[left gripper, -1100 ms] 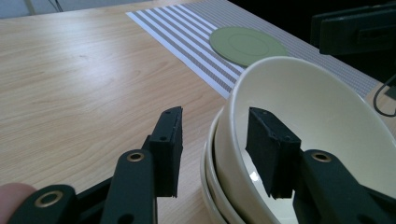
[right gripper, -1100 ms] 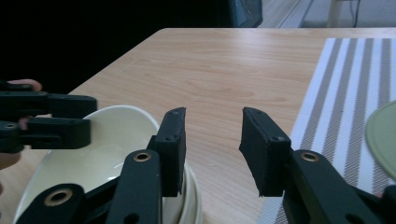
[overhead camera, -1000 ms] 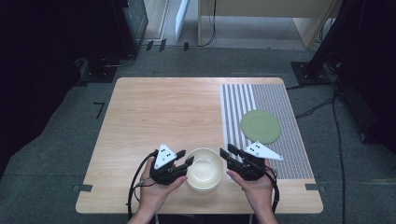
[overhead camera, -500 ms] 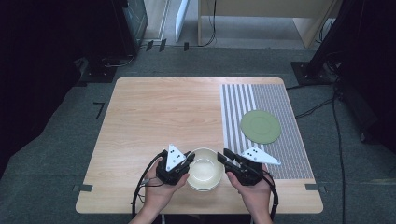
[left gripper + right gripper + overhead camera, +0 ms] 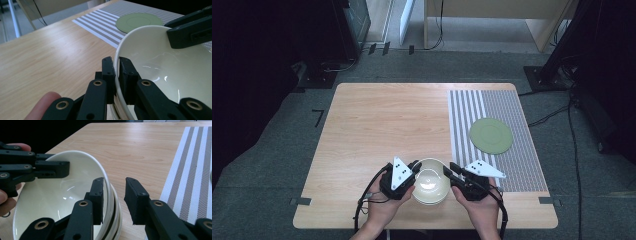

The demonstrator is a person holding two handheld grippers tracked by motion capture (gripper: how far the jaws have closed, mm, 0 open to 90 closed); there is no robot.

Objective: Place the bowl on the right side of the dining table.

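A stack of cream bowls (image 5: 429,186) sits near the table's front edge, between my two grippers. My left gripper (image 5: 416,172) is shut on the left rim of the top bowl (image 5: 160,57), one jaw inside and one outside (image 5: 116,66). My right gripper (image 5: 451,172) straddles the right rim (image 5: 113,192). Its jaws have just been closing; the inner one lies by the bowl's (image 5: 57,202) wall and the outer one stands off the rim with a gap. Each gripper shows in the other's view: the right gripper (image 5: 190,32) and the left gripper (image 5: 52,168).
A flat green plate (image 5: 491,135) lies on the grey-and-white striped mat (image 5: 492,100) covering the right part of the wooden table (image 5: 382,120). The plate (image 5: 138,22) is beyond the bowls. A person's hands hold both grippers at the front edge.
The left jaws have closed onto the bowl's left rim. The right jaws have narrowed around the right rim. Both hands stay about where they were.
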